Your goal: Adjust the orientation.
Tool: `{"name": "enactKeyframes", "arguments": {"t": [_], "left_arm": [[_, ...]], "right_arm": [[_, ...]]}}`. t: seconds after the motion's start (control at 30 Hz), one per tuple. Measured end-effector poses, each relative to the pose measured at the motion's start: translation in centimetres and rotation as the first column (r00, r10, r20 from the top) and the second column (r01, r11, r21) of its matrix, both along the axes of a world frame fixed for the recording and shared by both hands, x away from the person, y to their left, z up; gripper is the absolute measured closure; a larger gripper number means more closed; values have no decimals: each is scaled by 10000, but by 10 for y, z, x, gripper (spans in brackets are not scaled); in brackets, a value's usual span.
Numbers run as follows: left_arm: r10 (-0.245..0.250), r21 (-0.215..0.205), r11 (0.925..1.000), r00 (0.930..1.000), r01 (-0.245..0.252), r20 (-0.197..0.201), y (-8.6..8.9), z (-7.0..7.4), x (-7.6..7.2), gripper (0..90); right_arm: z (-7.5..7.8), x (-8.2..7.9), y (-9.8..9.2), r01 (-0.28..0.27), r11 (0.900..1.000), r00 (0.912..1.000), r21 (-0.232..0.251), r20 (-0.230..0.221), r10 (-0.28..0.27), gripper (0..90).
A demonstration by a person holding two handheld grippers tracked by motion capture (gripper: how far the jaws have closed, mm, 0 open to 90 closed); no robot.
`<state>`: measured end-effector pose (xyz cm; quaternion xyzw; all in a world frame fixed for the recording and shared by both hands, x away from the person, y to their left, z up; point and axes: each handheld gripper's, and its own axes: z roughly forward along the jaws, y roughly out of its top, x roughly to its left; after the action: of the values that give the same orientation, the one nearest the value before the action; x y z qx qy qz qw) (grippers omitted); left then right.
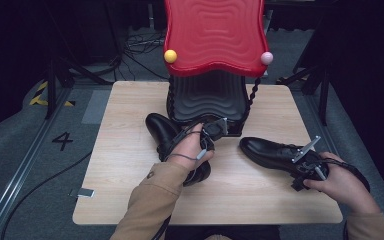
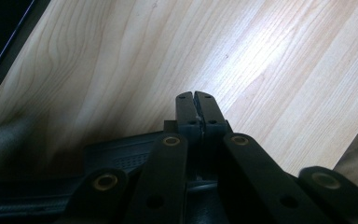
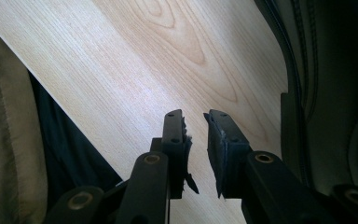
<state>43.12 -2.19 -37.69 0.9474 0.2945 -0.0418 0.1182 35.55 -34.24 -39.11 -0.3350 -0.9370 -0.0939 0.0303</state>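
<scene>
Two black leather shoes lie on the bench (image 1: 130,200), in front of a small rack with a red wavy top (image 1: 214,35) and a black shelf (image 1: 207,102) beneath it. Neither shoe is on the rack yet, so the putting-away, if that is the job in hand, looks barely begun.

The left shoe (image 1: 161,131) lies just before the rack's lower shelf, partly hidden under the person's left hand (image 1: 190,149). The left gripper (image 2: 196,109) is clenched, its jaws pressed flat together with nothing between them; in its own view it looks down on bare wood, with a dark ribbed edge (perhaps the shelf or a sole, I cannot tell which) low in the picture. It hovers over that shoe rather than holding it.

The right shoe (image 1: 269,151) lies well apart to the right, toe pointing toward the middle of the bench. The right hand (image 1: 337,182) holds the right gripper (image 3: 196,126) at the shoe's heel end. Its jaws stand slightly parted with only wood showing in the gap, so it is released; the shoe's dark stitched side (image 3: 328,93) runs just beside it.

What remains, by my reading, is everything that matters: take hold of each shoe, lift it and set it on a shelf.
</scene>
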Motion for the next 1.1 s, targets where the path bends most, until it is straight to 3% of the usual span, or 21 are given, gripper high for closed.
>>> {"name": "enactKeyframes", "arguments": {"t": [0.4, 0.47, 0.63, 0.87, 1.1], "left_arm": [[45, -562, 9984, 9992, -22, 406, 15, 29, -23, 900], [53, -562, 9984, 9987, -24, 503, 27, 38, -39, 886], [83, -536, 9985, 9989, -57, 470, 46, 47, -56, 882], [418, -291, 9987, 9991, -416, 58, 75, 40, -69, 852], [624, -537, 9965, 9971, -647, -437, 93, 21, -79, 759]], "right_arm": [[0, 1, 0, 19, 10000, 10000, 82, 92, -20, 758], [0, 1, 0, 12, 10000, 10000, 54, 65, -13, 755], [-1, 2, 2, 29, 10000, 10000, 9, 34, -29, 750], [-1, 3, 4, -6, 10000, 10000, 54, 42, 6, 739], [-3, 3, 4, 29, 10000, 9999, 39, -96, -28, 724]]}}
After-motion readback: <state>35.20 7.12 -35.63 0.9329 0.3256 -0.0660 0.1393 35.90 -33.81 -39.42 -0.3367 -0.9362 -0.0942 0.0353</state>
